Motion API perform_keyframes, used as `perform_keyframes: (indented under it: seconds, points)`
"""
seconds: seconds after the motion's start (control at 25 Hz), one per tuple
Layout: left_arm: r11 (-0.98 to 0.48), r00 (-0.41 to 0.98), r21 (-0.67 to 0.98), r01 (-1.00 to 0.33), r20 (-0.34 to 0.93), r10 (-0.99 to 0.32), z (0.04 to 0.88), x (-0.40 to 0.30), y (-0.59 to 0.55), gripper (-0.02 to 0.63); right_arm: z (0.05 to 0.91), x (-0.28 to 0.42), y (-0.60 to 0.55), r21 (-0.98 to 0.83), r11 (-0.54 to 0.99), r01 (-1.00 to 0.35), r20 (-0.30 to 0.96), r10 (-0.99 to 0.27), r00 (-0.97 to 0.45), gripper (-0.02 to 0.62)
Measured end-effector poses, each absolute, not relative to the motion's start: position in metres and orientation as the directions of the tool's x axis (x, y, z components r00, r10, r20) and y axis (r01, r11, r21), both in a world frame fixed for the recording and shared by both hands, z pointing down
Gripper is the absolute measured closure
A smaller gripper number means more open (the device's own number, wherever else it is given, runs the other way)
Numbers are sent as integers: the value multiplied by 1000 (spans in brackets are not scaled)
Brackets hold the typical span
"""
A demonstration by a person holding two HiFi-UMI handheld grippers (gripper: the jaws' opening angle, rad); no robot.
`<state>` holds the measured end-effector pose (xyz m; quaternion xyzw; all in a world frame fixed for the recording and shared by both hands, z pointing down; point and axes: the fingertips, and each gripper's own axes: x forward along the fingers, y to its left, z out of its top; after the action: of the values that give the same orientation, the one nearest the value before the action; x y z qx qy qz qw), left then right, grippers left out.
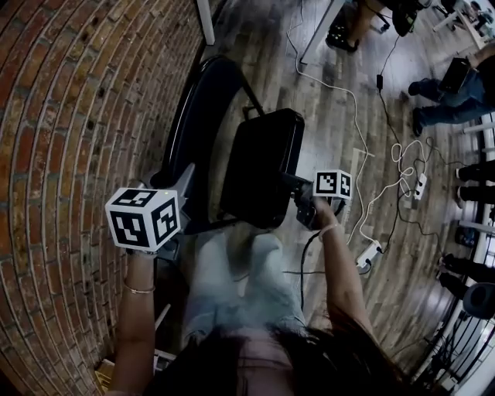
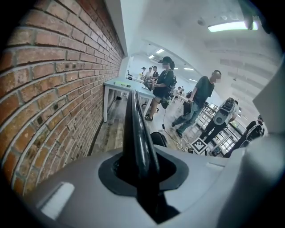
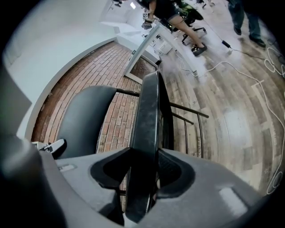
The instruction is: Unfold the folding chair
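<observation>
The black folding chair stands beside the brick wall, with its curved backrest (image 1: 203,108) at the left and its seat panel (image 1: 261,166) tilted up in the middle. My left gripper (image 1: 186,182) is shut on the backrest's top edge (image 2: 136,133), which runs straight up between the left gripper's (image 2: 142,171) jaws. My right gripper (image 1: 290,186) is at the seat's right edge. In the right gripper view the seat's edge (image 3: 148,124) stands between the right gripper's (image 3: 144,173) jaws, with gaps on both sides. The backrest (image 3: 82,120) shows beyond it.
The brick wall (image 1: 69,116) runs close along the left. White cables and a power strip (image 1: 370,251) lie on the wooden floor at the right, near other people's feet (image 1: 441,100). A white table leg (image 1: 205,19) stands behind the chair. Several people (image 2: 196,102) stand further off.
</observation>
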<state>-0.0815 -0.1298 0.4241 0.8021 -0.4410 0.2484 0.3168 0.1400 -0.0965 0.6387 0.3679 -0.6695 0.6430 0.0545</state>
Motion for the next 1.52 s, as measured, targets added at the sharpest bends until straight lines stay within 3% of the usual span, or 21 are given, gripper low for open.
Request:
perform_keyframes:
  seconds: [1.52]
  points:
    - [-407,503,315,-857,679,-534,462,-39,-116,545,723,274,-47,-866,-142,-479,488,-442,-752,403]
